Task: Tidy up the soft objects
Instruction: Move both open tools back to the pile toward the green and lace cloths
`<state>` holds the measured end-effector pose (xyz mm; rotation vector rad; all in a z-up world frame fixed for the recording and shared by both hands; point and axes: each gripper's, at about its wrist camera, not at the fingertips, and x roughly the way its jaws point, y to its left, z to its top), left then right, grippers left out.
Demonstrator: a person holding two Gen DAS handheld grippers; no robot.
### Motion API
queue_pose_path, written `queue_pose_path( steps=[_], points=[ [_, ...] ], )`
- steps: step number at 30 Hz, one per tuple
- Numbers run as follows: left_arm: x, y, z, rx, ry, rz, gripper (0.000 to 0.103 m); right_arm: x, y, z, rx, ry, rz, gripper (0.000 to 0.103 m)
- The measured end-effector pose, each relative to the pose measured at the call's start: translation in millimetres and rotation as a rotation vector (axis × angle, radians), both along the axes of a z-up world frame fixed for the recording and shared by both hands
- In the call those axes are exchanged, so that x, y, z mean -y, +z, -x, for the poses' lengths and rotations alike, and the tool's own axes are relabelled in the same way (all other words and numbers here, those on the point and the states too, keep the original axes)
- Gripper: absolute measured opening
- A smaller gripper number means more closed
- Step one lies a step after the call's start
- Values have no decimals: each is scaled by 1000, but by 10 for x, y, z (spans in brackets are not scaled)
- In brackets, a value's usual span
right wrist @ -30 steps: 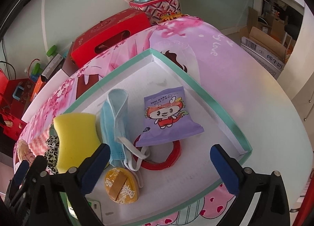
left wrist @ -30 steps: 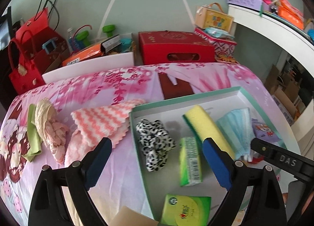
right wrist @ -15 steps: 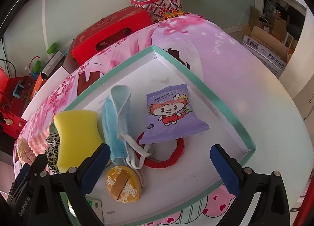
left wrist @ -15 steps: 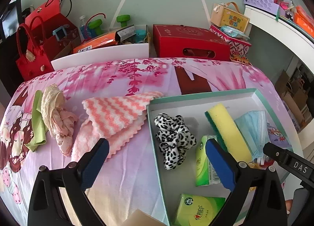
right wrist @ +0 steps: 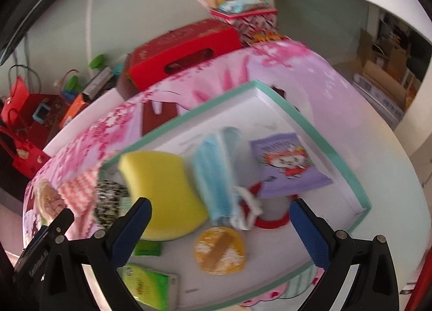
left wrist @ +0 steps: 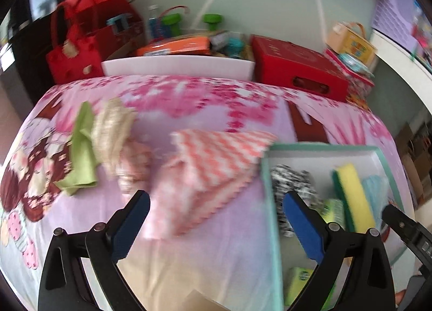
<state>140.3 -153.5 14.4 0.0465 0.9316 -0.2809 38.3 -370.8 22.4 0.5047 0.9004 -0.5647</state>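
Both grippers' fingers spread, empty | tray [right wrist: 310, 124]: sponge [right wrist: 159, 192]; mask [right wrist: 218, 173]; scrunchie [left wrist: 291, 186]; pouch [right wrist: 289, 167]

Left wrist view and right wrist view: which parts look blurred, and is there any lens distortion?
Left wrist view: the pink zigzag cloth and the tray are smeared by motion blur, while the left gripper stays sharp. Right wrist view: the yellow sponge and blue face mask are softly blurred. Both views curve strongly at the edges with dark fisheye corners.

Pale green wall [left wrist: 270, 0] behind a pink-clothed table [left wrist: 216, 100].
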Motion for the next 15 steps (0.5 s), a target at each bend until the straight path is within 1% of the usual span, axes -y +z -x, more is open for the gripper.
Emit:
queue_pose_path(
  steps=[5,9,15],
  points=[
    [-428,57,-134,1,114,7,99,-279,125,-159,53,74,6,103],
    [-766,111,-230,12,195,-6,99,-519,168,-298,61,132,24,103],
    [-1261,140,-347,7,300,7,99,-768,156,-438,59,183,21,103]
  ],
)
